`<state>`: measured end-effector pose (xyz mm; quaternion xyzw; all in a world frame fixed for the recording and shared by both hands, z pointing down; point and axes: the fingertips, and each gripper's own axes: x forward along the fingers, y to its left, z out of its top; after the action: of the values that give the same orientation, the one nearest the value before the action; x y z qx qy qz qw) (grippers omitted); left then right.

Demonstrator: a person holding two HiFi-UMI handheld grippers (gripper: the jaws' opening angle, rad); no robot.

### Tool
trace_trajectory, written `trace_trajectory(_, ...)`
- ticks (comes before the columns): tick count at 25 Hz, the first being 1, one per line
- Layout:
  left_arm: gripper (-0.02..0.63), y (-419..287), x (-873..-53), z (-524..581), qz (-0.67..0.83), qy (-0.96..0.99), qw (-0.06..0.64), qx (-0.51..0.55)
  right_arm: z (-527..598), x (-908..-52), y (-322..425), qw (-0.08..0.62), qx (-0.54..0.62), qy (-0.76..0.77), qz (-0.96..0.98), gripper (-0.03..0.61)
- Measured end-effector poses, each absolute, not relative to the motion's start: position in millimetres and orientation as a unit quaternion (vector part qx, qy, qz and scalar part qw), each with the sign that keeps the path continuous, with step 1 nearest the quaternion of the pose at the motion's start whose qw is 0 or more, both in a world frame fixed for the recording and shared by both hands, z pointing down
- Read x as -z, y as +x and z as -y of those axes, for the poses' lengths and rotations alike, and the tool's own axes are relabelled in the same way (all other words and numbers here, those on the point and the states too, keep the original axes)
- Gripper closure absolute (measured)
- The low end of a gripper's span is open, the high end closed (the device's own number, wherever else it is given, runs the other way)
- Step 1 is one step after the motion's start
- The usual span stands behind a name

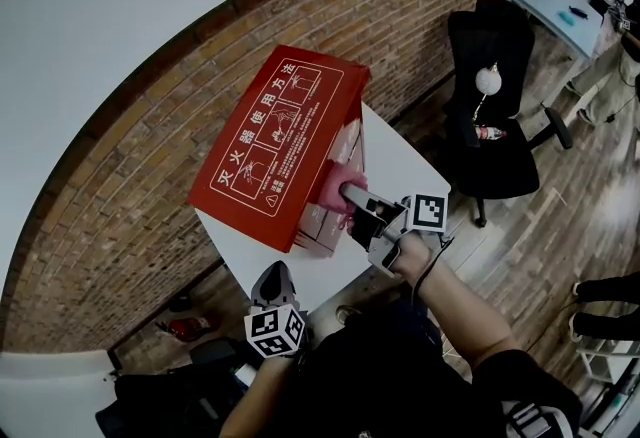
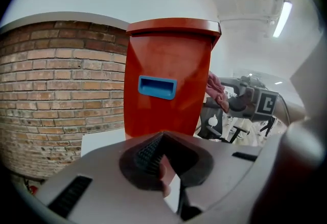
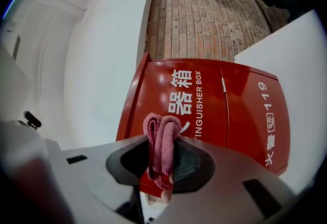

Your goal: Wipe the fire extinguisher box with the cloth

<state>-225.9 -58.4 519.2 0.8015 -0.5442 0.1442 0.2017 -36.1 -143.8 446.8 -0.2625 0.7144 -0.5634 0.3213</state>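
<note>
The red fire extinguisher box point(image 1: 280, 141) stands on a white table point(image 1: 400, 161), its lid printed with white diagrams. My right gripper point(image 1: 350, 194) is shut on a folded pink cloth point(image 1: 336, 181) and holds it against the box's front face. In the right gripper view the cloth point(image 3: 162, 138) sticks up between the jaws, just before the white-lettered red front point(image 3: 219, 110). My left gripper point(image 1: 273, 276) hangs at the table's near edge, apart from the box, jaws shut and empty. The left gripper view shows the box's side point(image 2: 168, 54) with a blue handle point(image 2: 157, 86).
A brick wall point(image 1: 130, 206) runs behind the table. A black office chair point(image 1: 495, 106) stands to the right on the wood floor. A small red extinguisher point(image 1: 185, 328) lies on the floor at the lower left. A desk point(image 1: 550, 1) and people stand at the far right.
</note>
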Motion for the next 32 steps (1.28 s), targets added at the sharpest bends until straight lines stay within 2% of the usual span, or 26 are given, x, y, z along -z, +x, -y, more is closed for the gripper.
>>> trace_trajectory(32,0.586,-242.4,-542.5,52.3,0.56,0.779,0.222,-0.175,147.2,-567.4,-35.0,0.262,0.615,-0.329,-0.668,0.468)
